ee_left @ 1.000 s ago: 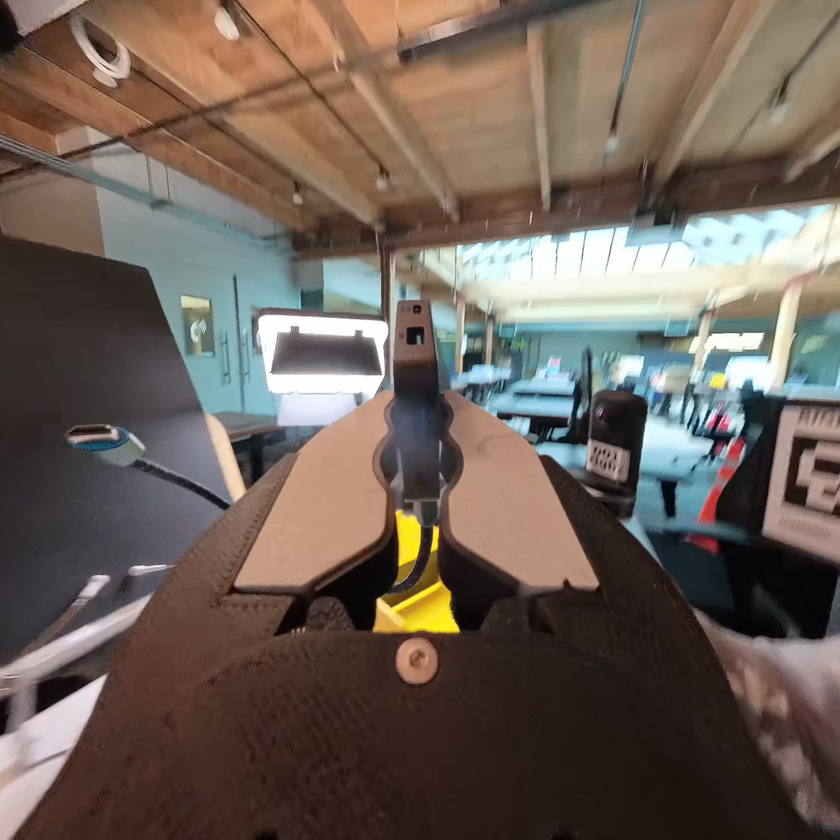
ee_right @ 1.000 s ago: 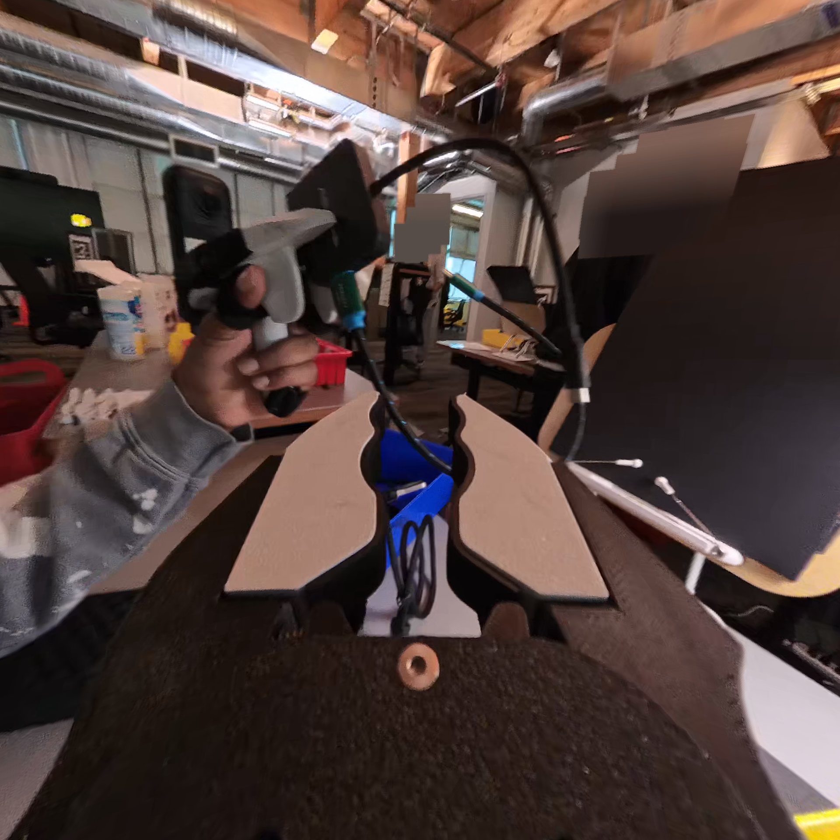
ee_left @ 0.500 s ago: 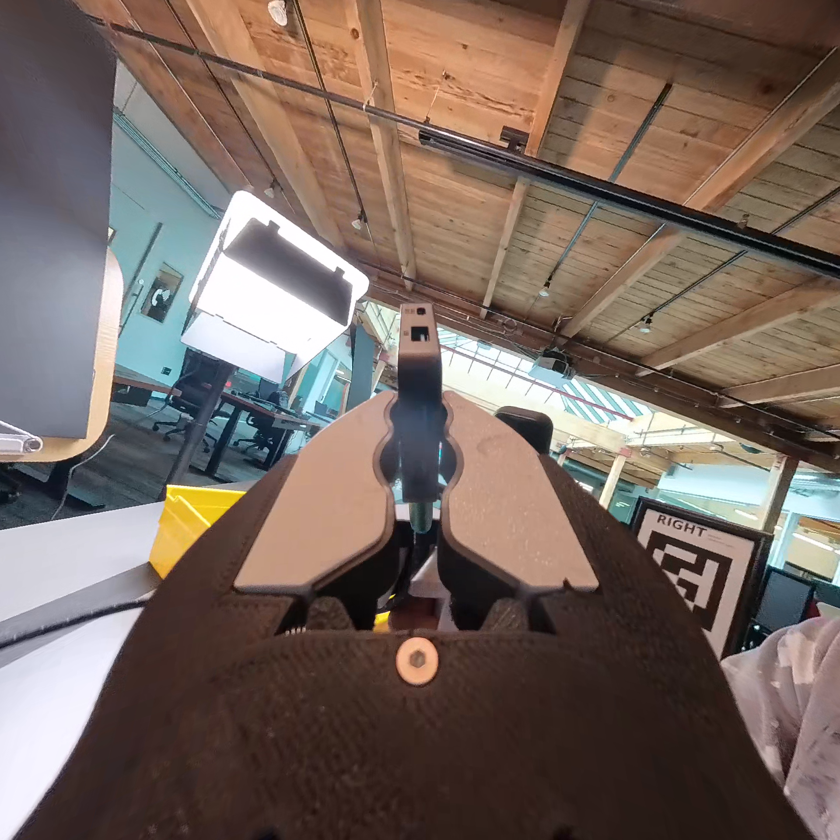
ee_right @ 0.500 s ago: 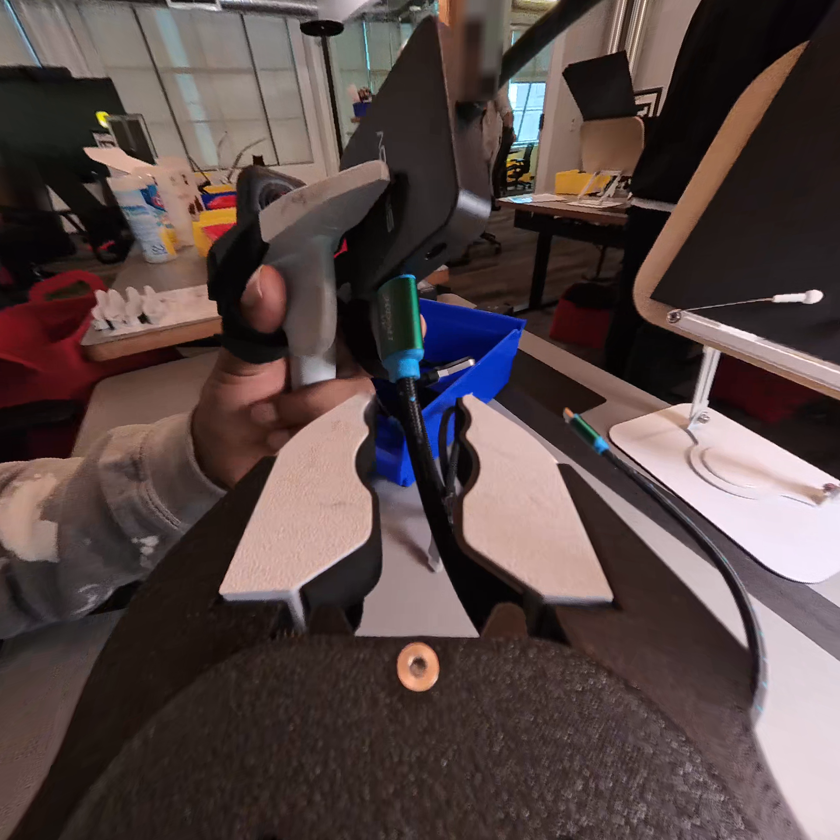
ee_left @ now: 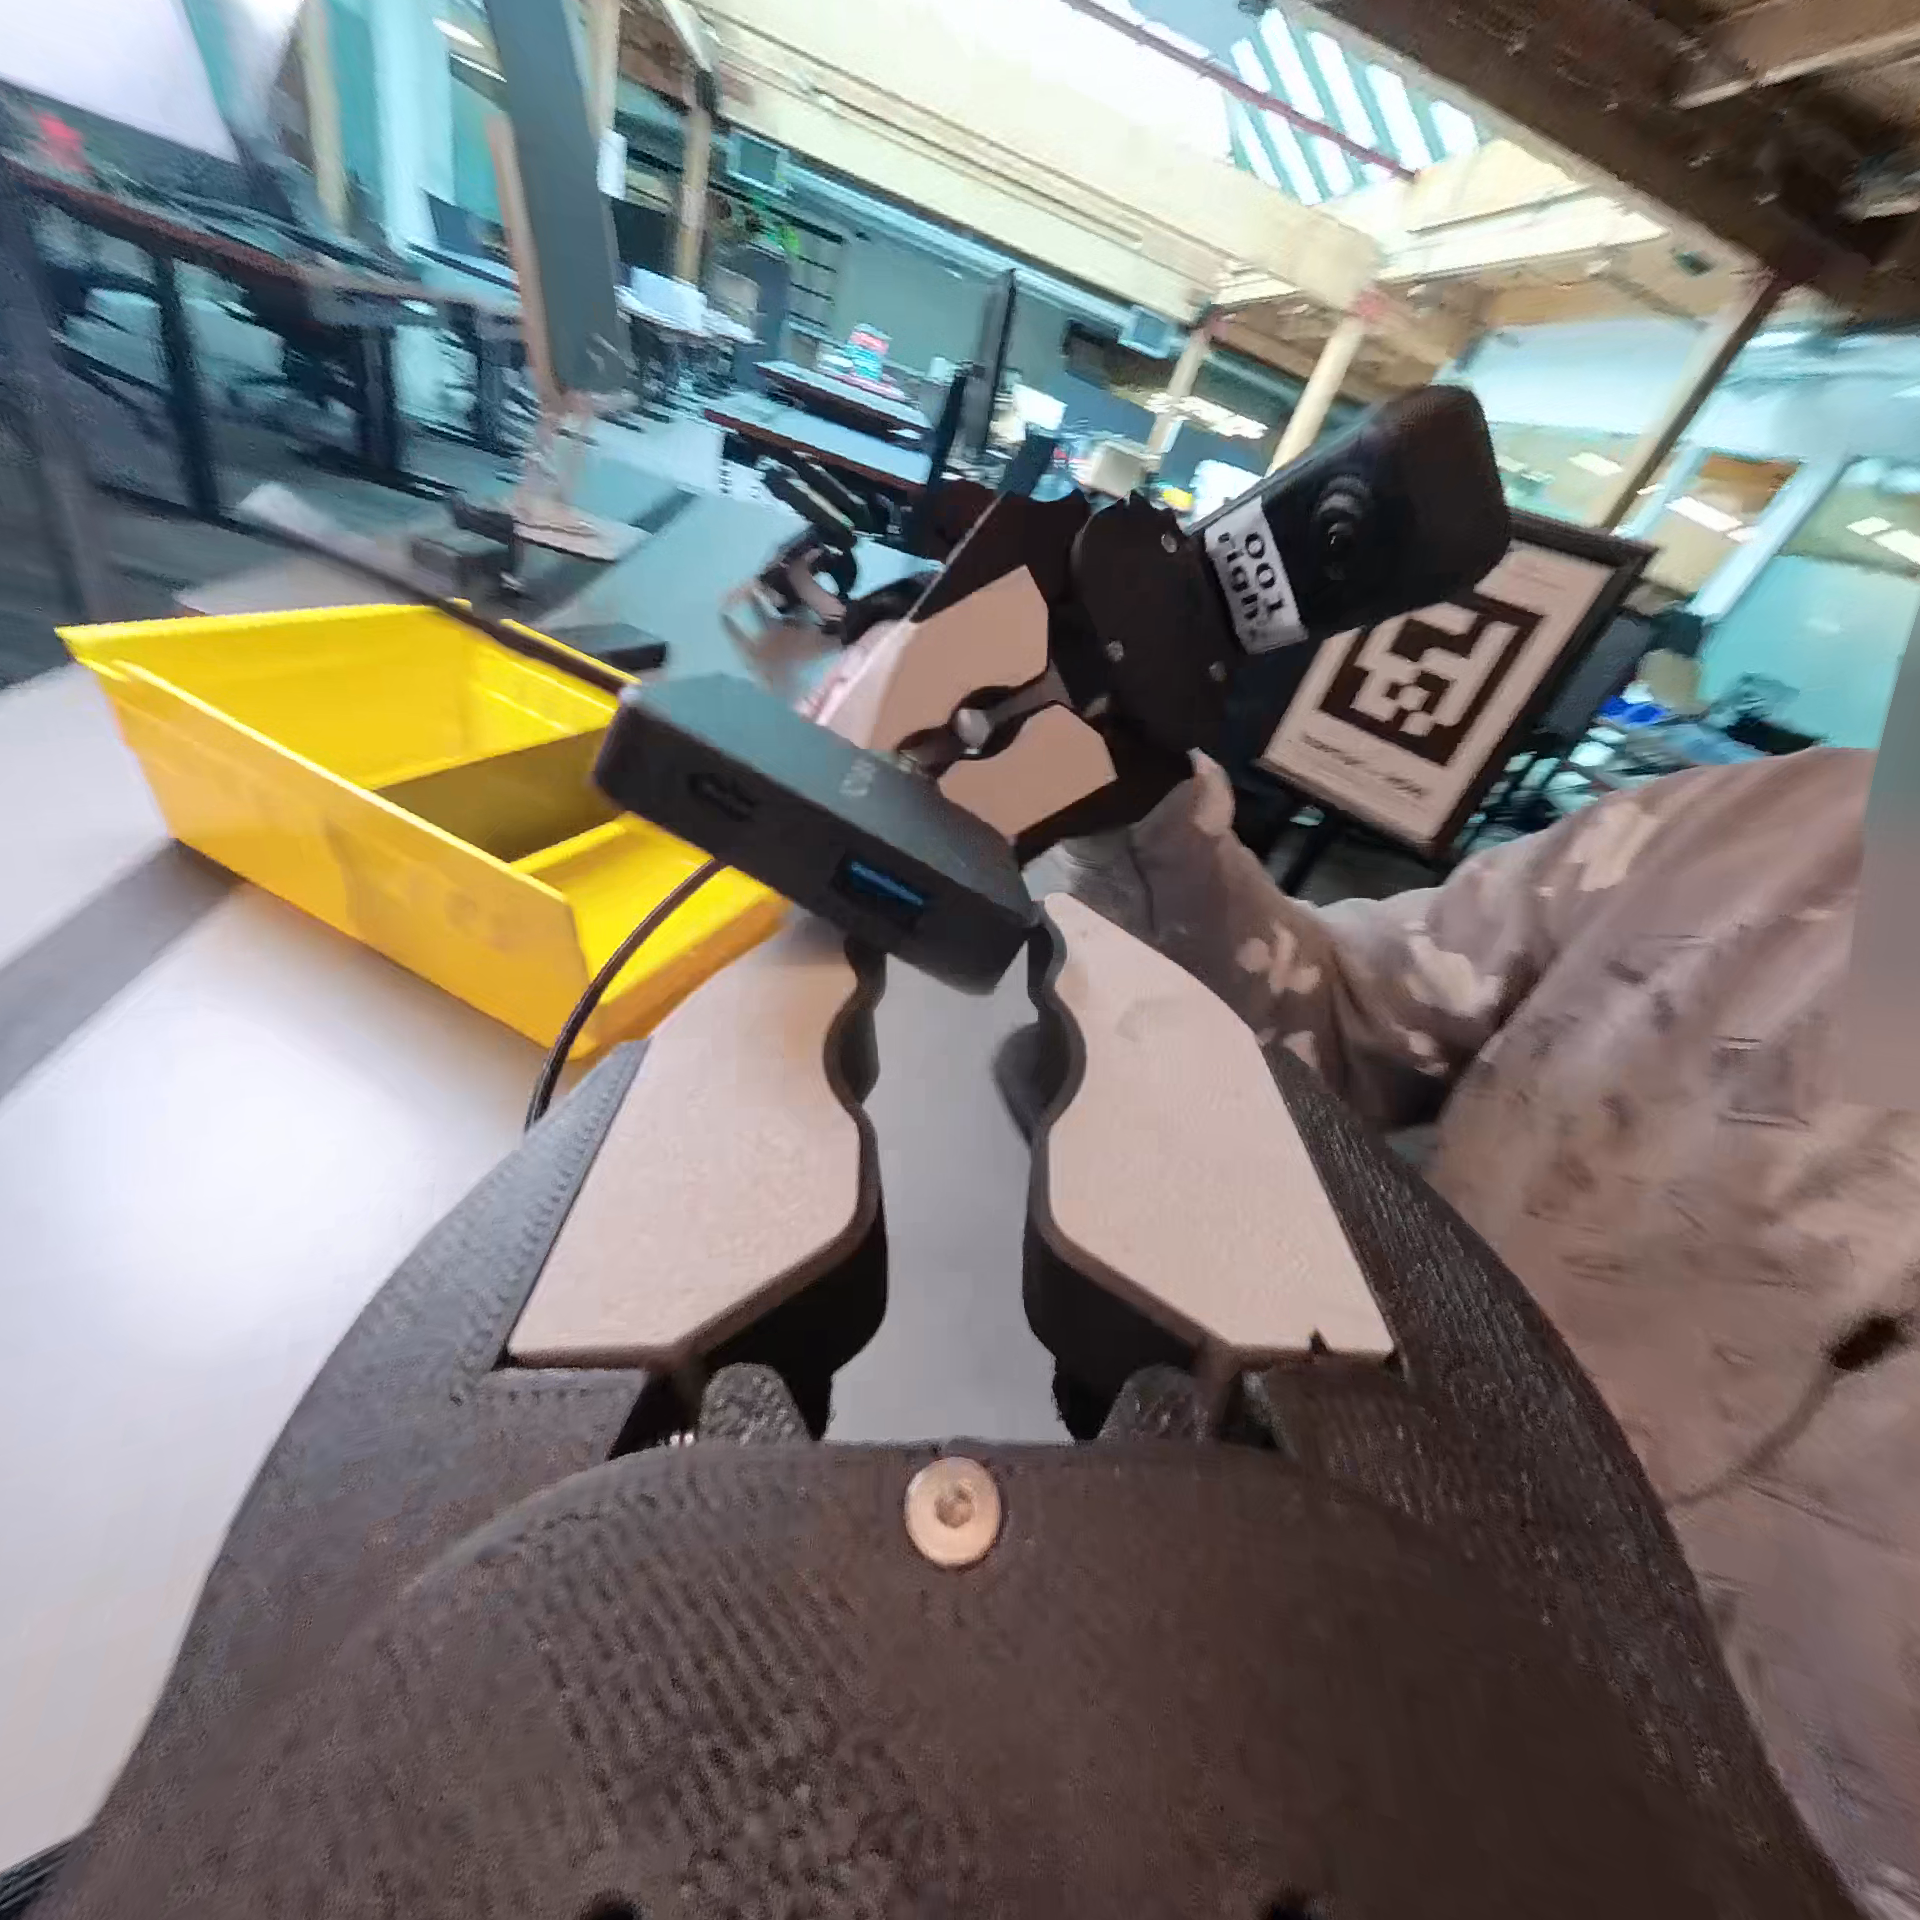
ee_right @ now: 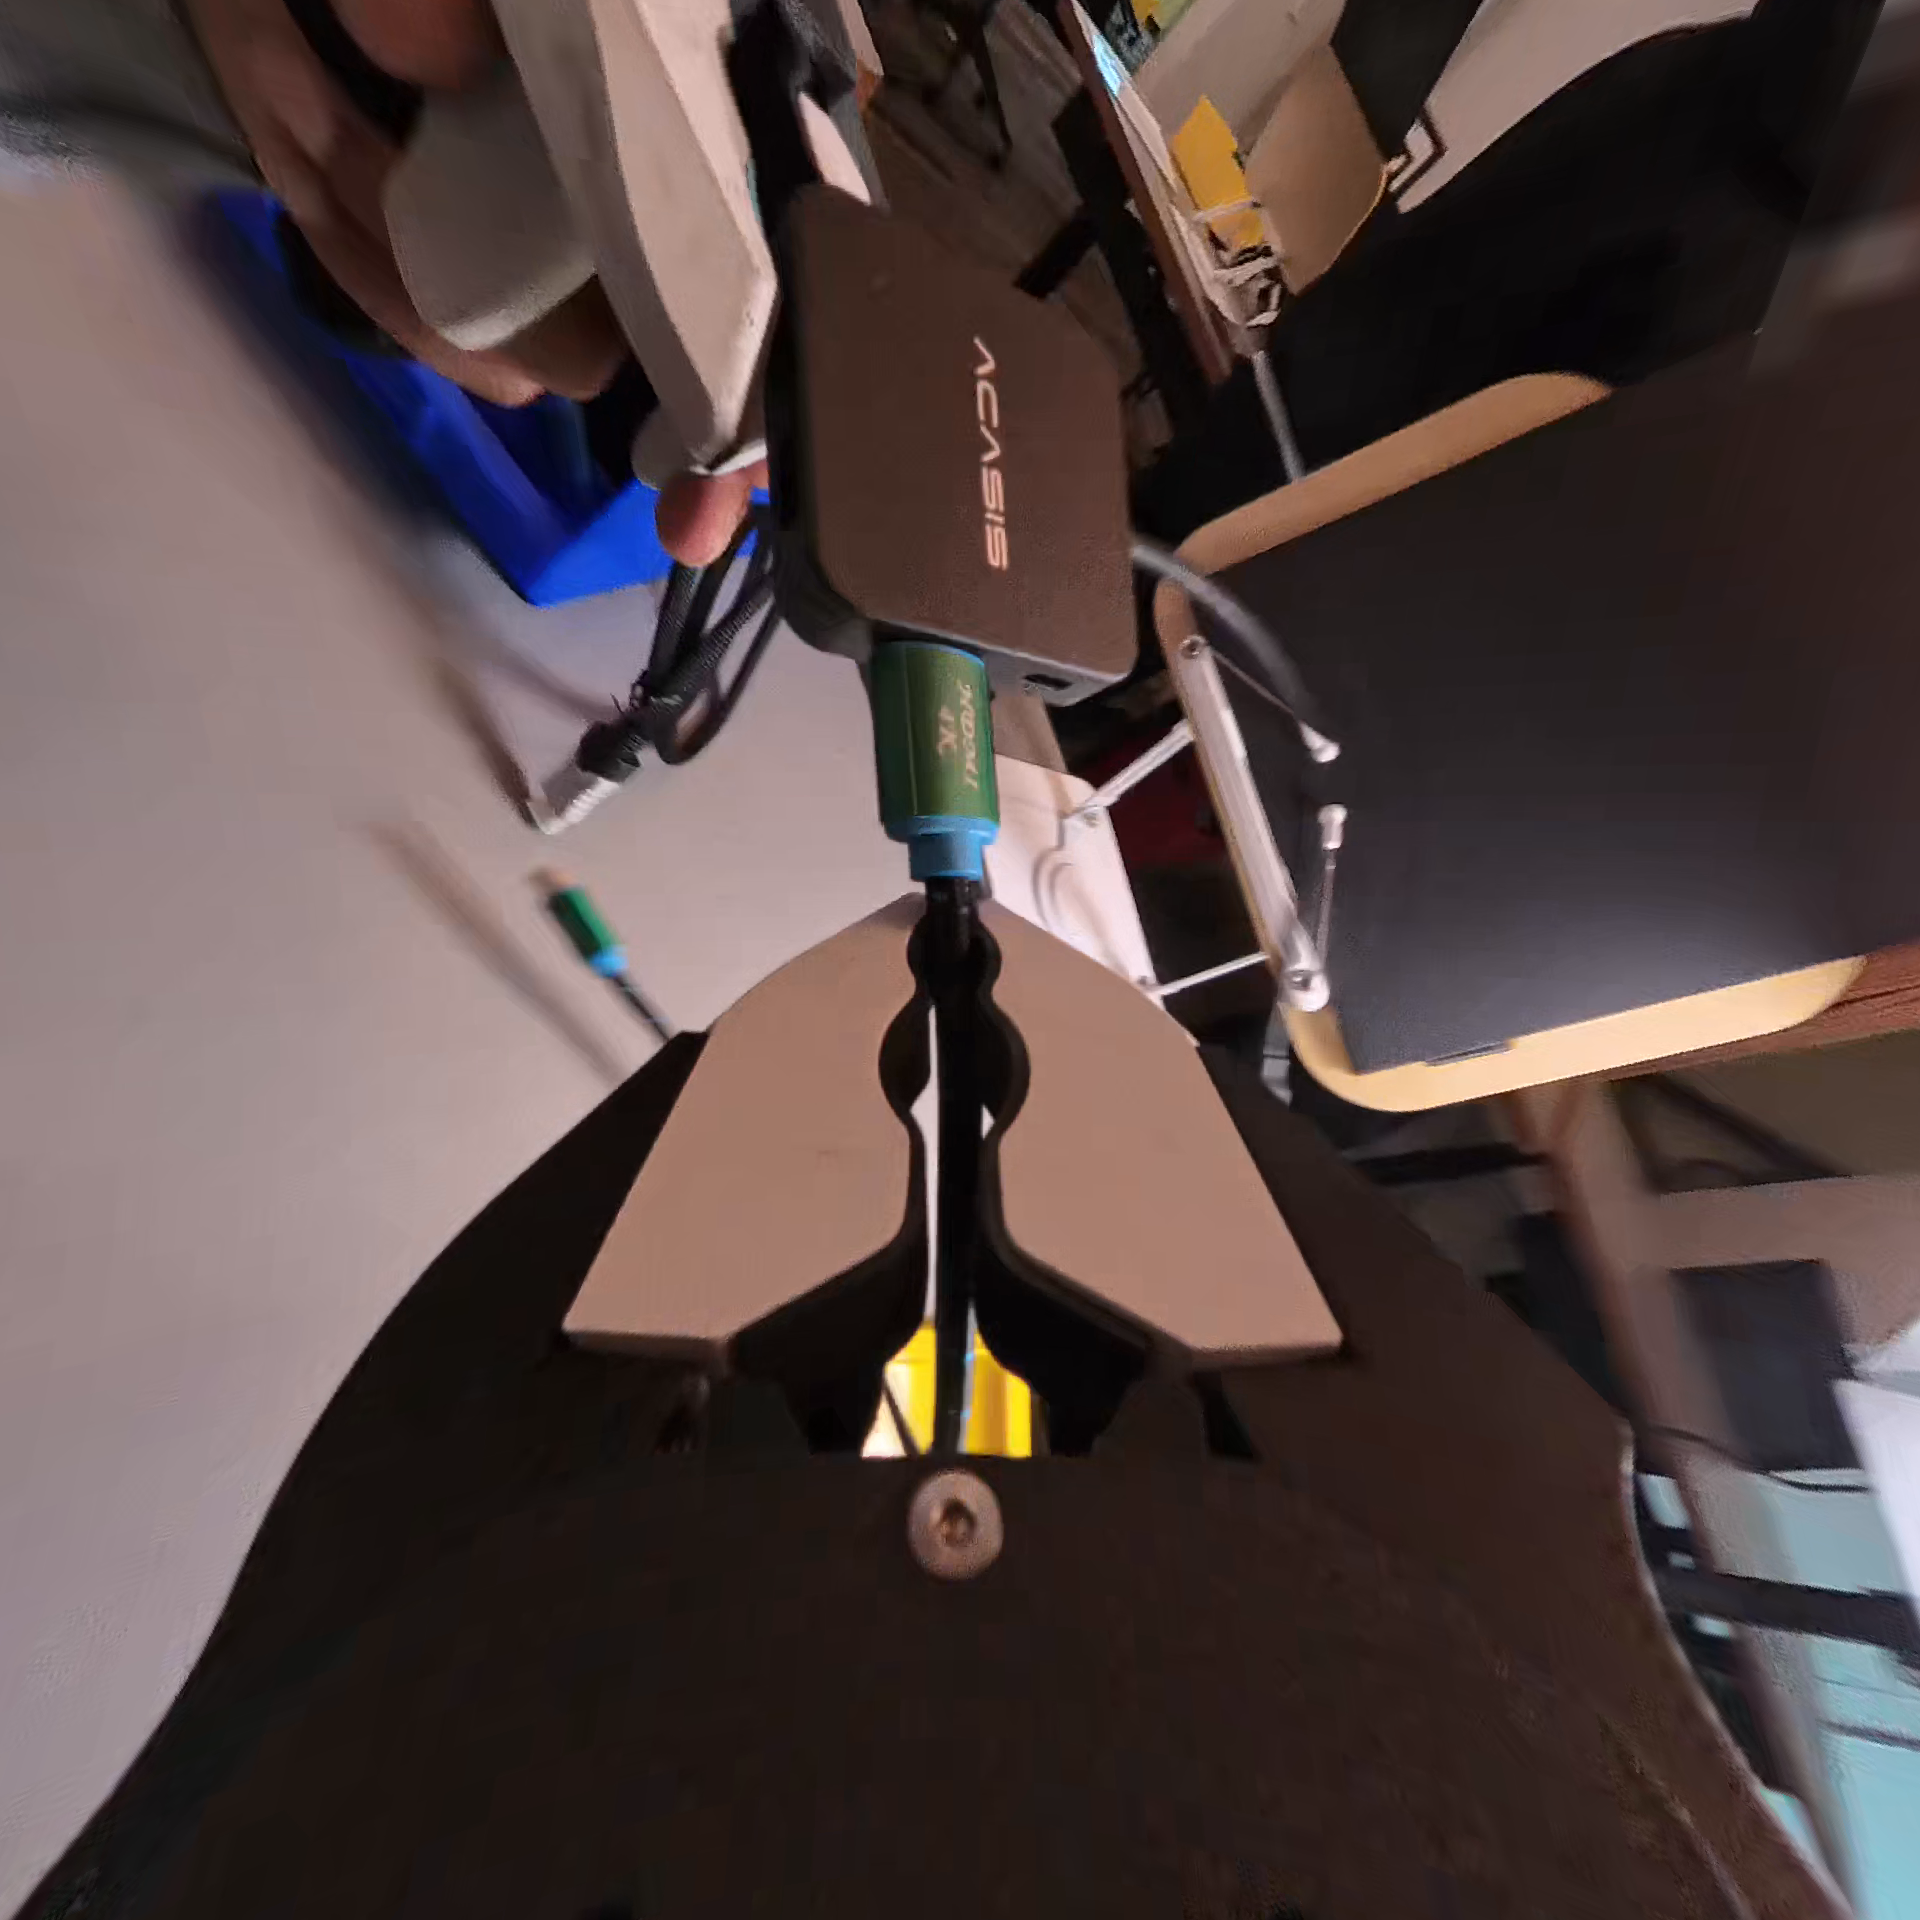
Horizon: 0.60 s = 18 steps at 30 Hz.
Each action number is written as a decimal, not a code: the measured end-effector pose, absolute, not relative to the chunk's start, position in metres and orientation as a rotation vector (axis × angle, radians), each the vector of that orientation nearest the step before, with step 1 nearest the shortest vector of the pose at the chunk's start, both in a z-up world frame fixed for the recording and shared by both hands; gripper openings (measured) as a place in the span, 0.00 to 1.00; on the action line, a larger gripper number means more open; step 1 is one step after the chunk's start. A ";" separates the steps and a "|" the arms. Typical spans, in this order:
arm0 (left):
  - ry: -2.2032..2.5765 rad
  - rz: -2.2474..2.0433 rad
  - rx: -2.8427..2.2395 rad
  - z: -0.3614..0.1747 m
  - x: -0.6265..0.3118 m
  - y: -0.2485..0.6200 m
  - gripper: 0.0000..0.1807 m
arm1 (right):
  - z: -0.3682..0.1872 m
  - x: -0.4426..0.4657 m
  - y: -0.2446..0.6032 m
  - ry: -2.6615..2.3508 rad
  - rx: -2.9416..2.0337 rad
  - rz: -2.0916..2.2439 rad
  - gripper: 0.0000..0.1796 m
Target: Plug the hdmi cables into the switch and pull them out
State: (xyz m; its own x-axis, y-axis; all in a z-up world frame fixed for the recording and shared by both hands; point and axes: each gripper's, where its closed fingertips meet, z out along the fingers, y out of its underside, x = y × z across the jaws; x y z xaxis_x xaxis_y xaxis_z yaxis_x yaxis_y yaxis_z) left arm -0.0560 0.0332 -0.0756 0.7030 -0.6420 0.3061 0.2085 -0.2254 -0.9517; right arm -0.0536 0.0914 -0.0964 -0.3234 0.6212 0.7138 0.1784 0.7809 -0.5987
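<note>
My left gripper (ee_left: 951,935) is shut on one end of the black switch (ee_left: 800,810), which sticks out forward and to the left above the table. A green-and-blue HDMI plug (ee_right: 930,738) sits in the switch's (ee_right: 956,457) near port. My right gripper (ee_right: 951,914) is shut on the black cable (ee_right: 956,1143) just behind that plug. The right gripper also shows in the left wrist view (ee_left: 997,727), right behind the switch. A thin black lead (ee_left: 613,966) hangs from the switch toward the table.
A yellow bin (ee_left: 343,748) stands on the grey table (ee_left: 208,1195) to the left. A blue bin (ee_right: 561,509), a coiled black cable (ee_right: 675,707) and a second green-plug cable (ee_right: 587,930) lie on the table. A black board on a white stand (ee_right: 1558,727) is to the right.
My right gripper was open and has shut on the cable behind the green plug. Both views have swung, the left one down from the ceiling to the table and bin.
</note>
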 end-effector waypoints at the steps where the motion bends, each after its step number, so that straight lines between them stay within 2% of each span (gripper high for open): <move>1: 0.356 -0.872 -1.613 -0.076 -0.053 0.032 0.16 | -0.095 -0.054 0.091 -1.871 -0.563 0.464 0.01; 8: 0.283 -1.241 -1.472 -0.068 -0.057 0.020 0.29 | -0.092 -0.059 0.083 -1.822 -0.418 0.378 0.00; 18: -0.034 -1.364 -1.346 -0.066 -0.092 0.040 0.26 | -0.091 -0.082 0.105 -1.646 -0.360 0.164 0.00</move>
